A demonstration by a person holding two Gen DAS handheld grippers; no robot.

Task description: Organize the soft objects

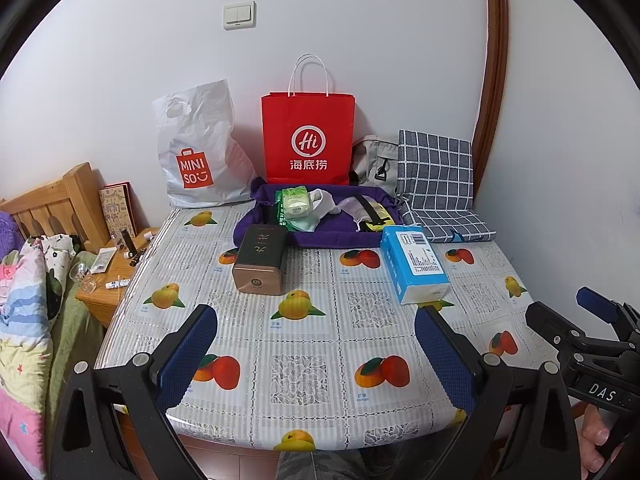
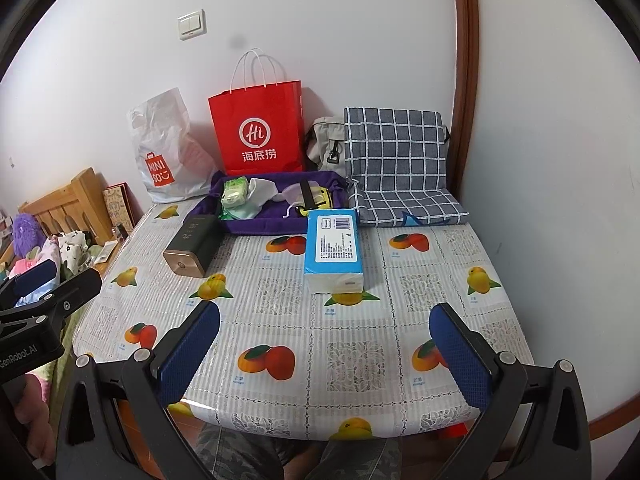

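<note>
Tissue pack (image 2: 334, 252) lies mid-frame on the fruit-print table (image 2: 360, 360), untouched. Left gripper (image 1: 316, 354) and right gripper (image 2: 324, 356) hover low at the frame's bottom, level, both spread wide and empty.

Even soft light, sharp, fisheye-warped edges

- purple fabric tray (image 1: 256, 222) (image 2: 256, 226): soft, low-walled, open top, far end of table at 12 o'clock.
- green tissue pack (image 1: 294, 202) (image 2: 234, 192): in tray, 9 o'clock side, tilted up.
- white cloth (image 1: 326, 204) (image 2: 262, 190): crumpled, touching the pack at its 3 o'clock.
- yellow pouch (image 1: 378, 212) (image 2: 322, 196): black strap across it, tray's 3 o'clock side.
- blue tissue pack (image 1: 414, 264) (image 2: 334, 250): flat on table, label up, touching tray's near edge.
</note>
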